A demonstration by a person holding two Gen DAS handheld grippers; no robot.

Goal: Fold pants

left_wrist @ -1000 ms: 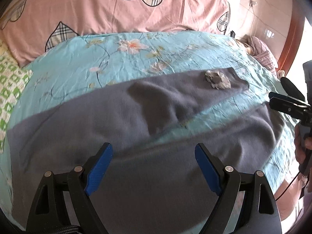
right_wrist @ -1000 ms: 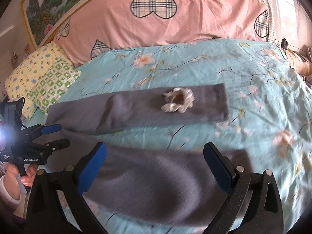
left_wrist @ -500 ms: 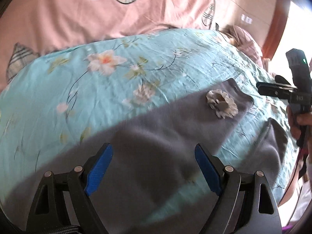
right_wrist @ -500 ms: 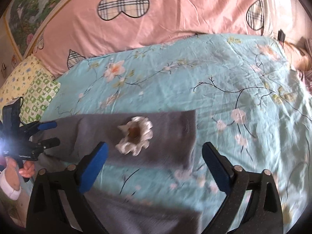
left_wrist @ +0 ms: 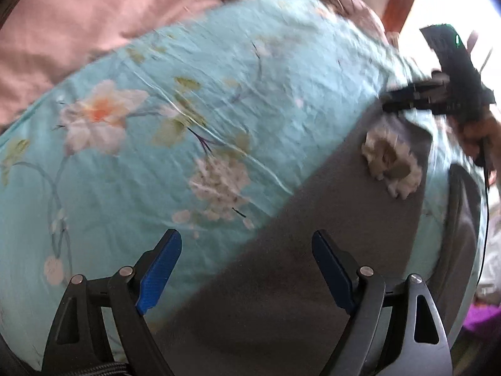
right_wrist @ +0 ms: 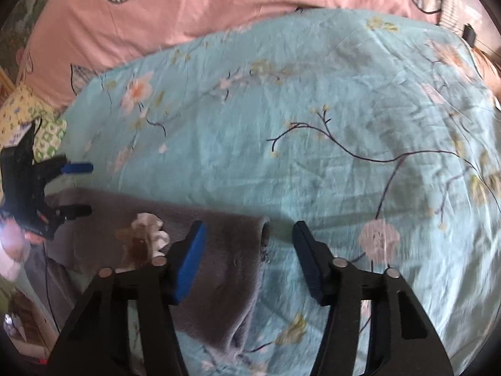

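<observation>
The grey pants (right_wrist: pixel 225 266) lie spread flat on the bed's floral sheet (right_wrist: pixel 313 125), one leg end just beneath the right gripper (right_wrist: pixel 247 250), whose jaws stand wide with nothing between them. A white frilly flower patch (right_wrist: pixel 147 235) sits on that leg, just left of the gripper. Farther left, the left gripper (left_wrist: pixel 244 263) hangs wide apart over the same leg, holding nothing. A pink pillow (right_wrist: pixel 250 3) lies beyond the pants.

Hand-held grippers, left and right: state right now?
Left hand-held gripper: open, holding nothing.
Right hand-held gripper: open, straddling the grey fleece pants cuff, not clamped.
</observation>
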